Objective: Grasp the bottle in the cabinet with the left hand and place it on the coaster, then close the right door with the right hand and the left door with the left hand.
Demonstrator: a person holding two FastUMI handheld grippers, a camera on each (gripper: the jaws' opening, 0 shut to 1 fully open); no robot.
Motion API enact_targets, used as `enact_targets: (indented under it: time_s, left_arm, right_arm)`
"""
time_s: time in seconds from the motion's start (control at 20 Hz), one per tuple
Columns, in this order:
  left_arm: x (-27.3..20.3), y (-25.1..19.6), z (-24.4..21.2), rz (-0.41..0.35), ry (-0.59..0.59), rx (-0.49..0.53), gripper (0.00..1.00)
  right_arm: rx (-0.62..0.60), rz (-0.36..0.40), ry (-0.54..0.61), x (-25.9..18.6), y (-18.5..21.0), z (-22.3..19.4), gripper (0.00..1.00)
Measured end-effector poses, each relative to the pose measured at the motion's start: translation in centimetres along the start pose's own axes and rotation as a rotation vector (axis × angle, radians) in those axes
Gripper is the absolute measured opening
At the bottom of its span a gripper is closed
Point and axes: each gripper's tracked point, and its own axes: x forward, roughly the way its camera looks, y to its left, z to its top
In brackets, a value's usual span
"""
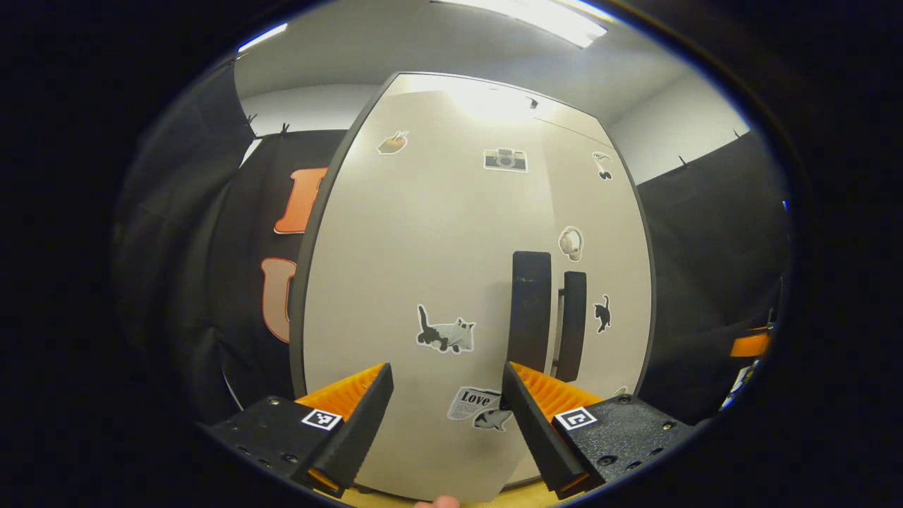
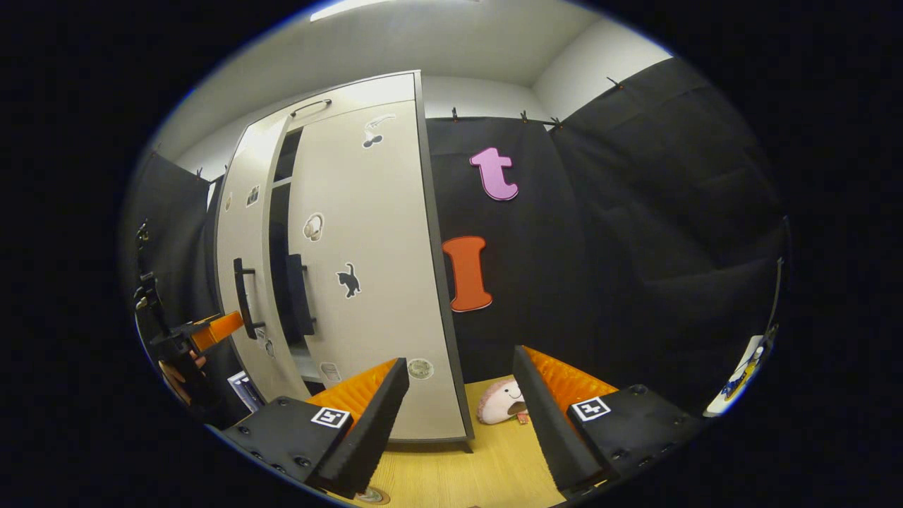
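In the left gripper view my left gripper point(image 1: 446, 374) stands open just in front of the cabinet's left door point(image 1: 423, 233), a pale panel with stickers and a dark handle point(image 1: 530, 310). Nothing lies between its fingers. The right door point(image 1: 607, 233) lies beyond with its own handle point(image 1: 573, 324). In the right gripper view the left door point(image 2: 243, 233) stands slightly ajar, a dark gap point(image 2: 279, 233) showing between it and the right door point(image 2: 367, 254), which lies flat against the cabinet. The left gripper point(image 2: 194, 335) is by the left door. My right gripper point(image 2: 460, 360) is open and empty, off to the cabinet's right.
The cabinet stands on a wooden table point(image 2: 487, 458). A small pale plush toy point(image 2: 502, 402) lies on it beside the cabinet's right corner. A round object point(image 2: 372, 497) shows at the bottom edge. Black cloth walls close in on both sides.
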Motion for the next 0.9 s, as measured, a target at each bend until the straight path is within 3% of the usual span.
enact_targets:
  time_s: [0.5, 0.85, 0.9]
  left_arm:
    - [3.0, -1.4, -0.6, -0.018, -0.002, -0.023, 0.95]
    - [0.1, -0.3, 1.3, -0.004, -0.030, -0.014, 0.94]
    - [-0.7, 0.0, 1.5, 0.002, -0.032, -0.009, 0.98]
  right_arm:
    - [0.008, -0.070, -0.016, -1.4, -2.9, 0.4, 0.98]
    - [0.016, -0.038, -0.016, -1.8, -1.5, 0.1, 0.98]
    - [0.014, -0.031, -0.018, -1.9, -1.2, 0.0, 0.98]
